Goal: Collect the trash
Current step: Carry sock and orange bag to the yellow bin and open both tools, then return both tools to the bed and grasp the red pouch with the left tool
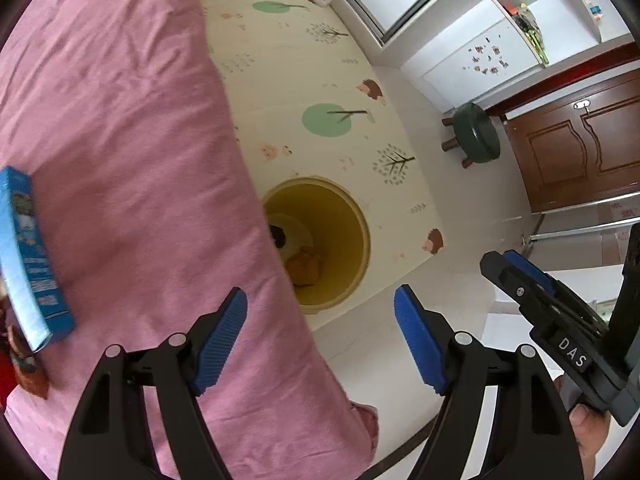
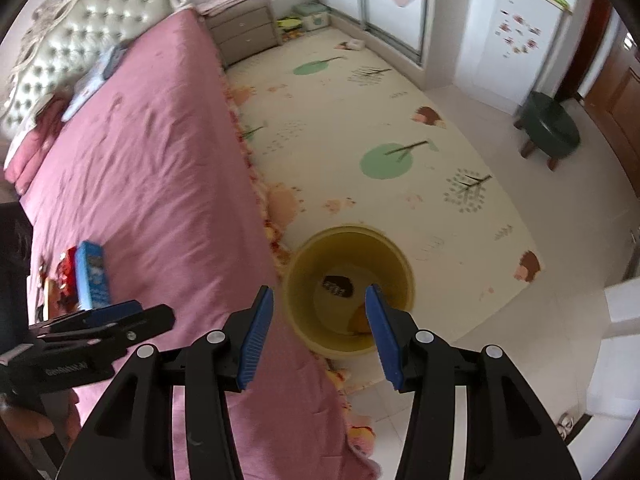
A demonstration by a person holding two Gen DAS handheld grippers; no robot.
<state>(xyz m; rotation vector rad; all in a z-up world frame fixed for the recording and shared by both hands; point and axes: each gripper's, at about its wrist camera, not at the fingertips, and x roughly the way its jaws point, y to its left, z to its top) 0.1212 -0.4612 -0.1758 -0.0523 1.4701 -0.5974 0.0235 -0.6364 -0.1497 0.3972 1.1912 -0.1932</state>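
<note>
A yellow trash bin point(image 1: 352, 216) stands on the play mat beside the bed; it also shows in the right wrist view point(image 2: 304, 280). Inside lie an orange item point(image 1: 306, 266), a white item and a dark one point(image 2: 338, 286). A blue carton point(image 1: 28, 256) lies on the pink bedspread, left of my left gripper point(image 1: 320, 312), which is open and empty over the bed edge. The carton shows again in the right wrist view point(image 2: 93, 276) beside red wrappers point(image 2: 66, 272). My right gripper point(image 2: 318, 300) is open and empty above the bin's near rim.
The pink bed point(image 2: 140, 152) fills the left side. A patterned play mat point(image 2: 360, 120) covers the floor. A dark green stool point(image 2: 552, 128) stands by a brown door point(image 1: 580, 144). A nightstand point(image 2: 244, 32) sits at the bed's head. White cabinets point(image 1: 472, 48) line the far wall.
</note>
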